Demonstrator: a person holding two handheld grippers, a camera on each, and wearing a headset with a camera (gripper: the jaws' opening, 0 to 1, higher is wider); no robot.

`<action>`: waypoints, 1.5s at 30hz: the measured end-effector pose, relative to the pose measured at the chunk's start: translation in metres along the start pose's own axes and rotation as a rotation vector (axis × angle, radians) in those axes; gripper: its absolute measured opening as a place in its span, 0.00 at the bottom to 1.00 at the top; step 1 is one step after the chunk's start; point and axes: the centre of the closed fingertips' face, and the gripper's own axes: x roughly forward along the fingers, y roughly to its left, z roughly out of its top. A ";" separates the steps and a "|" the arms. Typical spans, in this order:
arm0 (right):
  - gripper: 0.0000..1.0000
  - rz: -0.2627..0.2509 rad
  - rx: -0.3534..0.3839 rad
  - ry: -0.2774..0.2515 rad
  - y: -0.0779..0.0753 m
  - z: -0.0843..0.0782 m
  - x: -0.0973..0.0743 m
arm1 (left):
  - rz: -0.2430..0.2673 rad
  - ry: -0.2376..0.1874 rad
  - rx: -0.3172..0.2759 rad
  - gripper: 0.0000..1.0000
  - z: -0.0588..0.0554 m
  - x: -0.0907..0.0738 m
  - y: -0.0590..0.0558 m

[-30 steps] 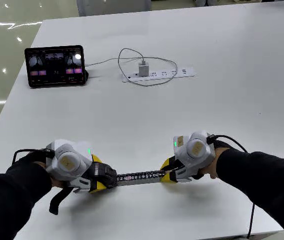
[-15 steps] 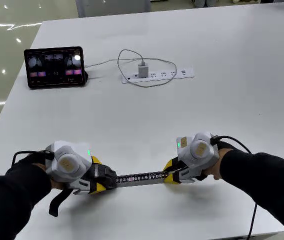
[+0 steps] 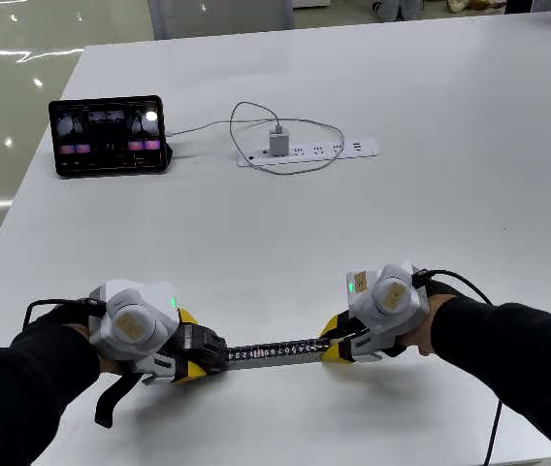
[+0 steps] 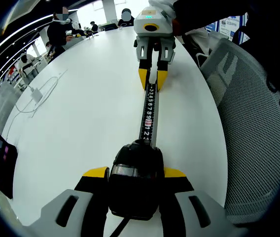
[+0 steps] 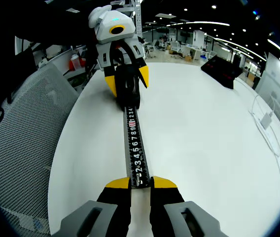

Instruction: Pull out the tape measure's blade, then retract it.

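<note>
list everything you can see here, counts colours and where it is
table: 1, white, under everything
tablet: 1, black, far left, screen lit
power strip: 1, white, far centre
chair: 1, grey mesh, beside table's near edge
tape measure: 1, black, in left gripper
blade: 1, black with white numbers, stretched between grippers
left gripper: 1, white, yellow tips, shut on tape measure
right gripper: 1, same colours, shut on blade
sleeves: 2, black, near edge

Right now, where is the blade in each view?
Head view: blade low centre, stretched between left gripper and right gripper.
Left gripper view: blade runs from the case up the middle.
Right gripper view: blade rises from the jaws, centre.
Shared landmark: tablet.
</note>
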 end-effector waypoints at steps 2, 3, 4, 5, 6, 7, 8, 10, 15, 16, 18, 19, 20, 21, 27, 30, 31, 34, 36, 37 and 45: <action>0.10 -0.001 0.003 0.001 0.000 -0.002 -0.001 | 0.000 0.000 0.000 0.34 0.000 0.000 0.000; 0.10 -0.001 0.004 0.000 0.000 -0.002 -0.002 | 0.000 0.000 0.000 0.34 0.000 0.000 0.000; 0.10 -0.002 0.004 0.001 -0.001 -0.003 -0.002 | 0.000 0.000 0.000 0.34 0.000 0.000 0.000; 0.10 -0.002 0.005 0.002 0.000 -0.003 -0.003 | 0.000 0.000 0.000 0.34 0.000 0.000 0.000; 0.10 -0.002 0.004 0.001 0.000 -0.004 -0.003 | 0.000 0.000 0.000 0.34 0.000 0.000 0.000; 0.10 -0.003 0.006 0.002 -0.001 -0.004 -0.004 | 0.001 0.001 0.000 0.34 0.000 0.000 0.000; 0.10 -0.003 0.007 0.002 -0.001 -0.005 -0.004 | 0.001 0.001 0.000 0.34 0.000 0.000 0.000; 0.10 -0.004 0.008 0.002 -0.001 -0.006 -0.005 | 0.001 0.001 0.000 0.34 0.000 0.000 0.000; 0.10 -0.006 0.010 0.003 -0.001 -0.008 -0.007 | 0.001 0.001 0.000 0.34 0.000 0.000 0.000; 0.10 -0.006 0.008 0.003 -0.001 -0.009 -0.008 | 0.001 0.001 -0.001 0.34 0.000 0.000 0.000; 0.10 -0.007 0.008 0.004 -0.001 -0.009 -0.008 | 0.001 0.001 -0.001 0.34 0.000 0.000 0.000; 0.10 -0.007 0.010 0.003 -0.001 -0.010 -0.008 | 0.001 0.001 -0.001 0.34 0.000 0.000 0.000; 0.10 -0.008 0.010 0.004 -0.001 -0.010 -0.009 | 0.001 0.001 -0.001 0.34 0.000 0.000 -0.001; 0.10 -0.008 0.011 0.004 -0.001 -0.010 -0.009 | 0.001 0.001 -0.001 0.34 0.000 0.000 -0.001; 0.10 -0.009 0.013 0.006 -0.002 -0.013 -0.011 | 0.002 0.000 -0.001 0.34 0.000 0.000 -0.001; 0.10 -0.010 0.015 0.007 -0.002 -0.014 -0.013 | 0.002 0.000 -0.001 0.34 -0.001 0.000 0.000; 0.10 -0.010 0.016 0.007 -0.002 -0.014 -0.013 | 0.002 0.000 -0.002 0.34 -0.001 0.000 0.000; 0.10 -0.012 0.017 0.007 -0.003 -0.016 -0.015 | 0.003 0.000 -0.001 0.34 -0.001 0.000 0.000; 0.10 -0.013 0.017 0.007 -0.003 -0.017 -0.016 | 0.003 0.000 -0.002 0.34 -0.001 0.000 0.000; 0.10 -0.014 0.018 0.007 -0.003 -0.017 -0.016 | 0.003 0.000 -0.001 0.34 -0.001 0.000 0.000; 0.10 -0.017 0.022 0.007 -0.003 -0.020 -0.018 | 0.003 0.001 -0.001 0.34 0.000 0.001 -0.001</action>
